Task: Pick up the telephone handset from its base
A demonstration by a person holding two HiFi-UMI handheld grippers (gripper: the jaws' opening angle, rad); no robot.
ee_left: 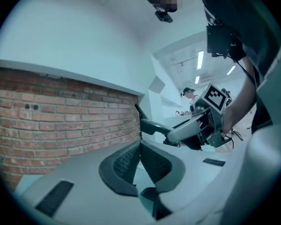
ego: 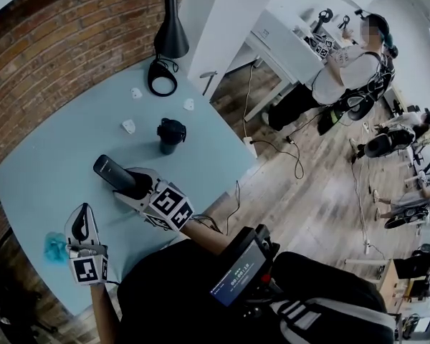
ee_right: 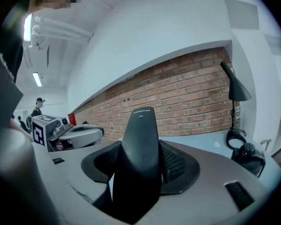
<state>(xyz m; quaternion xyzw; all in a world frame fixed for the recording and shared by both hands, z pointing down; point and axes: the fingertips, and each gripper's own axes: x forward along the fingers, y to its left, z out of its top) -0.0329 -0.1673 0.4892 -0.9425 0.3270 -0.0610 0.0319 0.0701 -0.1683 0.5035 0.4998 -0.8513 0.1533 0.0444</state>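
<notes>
A black telephone handset [ego: 106, 169] hangs above the light blue table [ego: 57, 156] with my right gripper [ego: 129, 183] shut on it. In the right gripper view the handset [ee_right: 139, 158] stands upright between both pads [ee_right: 175, 165] and fills the gap. A black base [ego: 170, 135] stands farther back on the table, apart from the handset; it appears as a dark lump, the base [ee_right: 247, 157], at the right. My left gripper [ego: 81, 224] hovers near the table's front left, its jaws closed tip to tip with nothing between them, as the left gripper [ee_left: 140, 146] view shows.
A black desk lamp [ego: 170, 29] and its ring foot [ego: 162, 77] stand at the table's far end by the brick wall [ego: 50, 41]. Small white pieces [ego: 129, 126] lie on the table, a blue scrap [ego: 55, 248] near its front edge. A person [ego: 347, 70] stands by a white desk beyond.
</notes>
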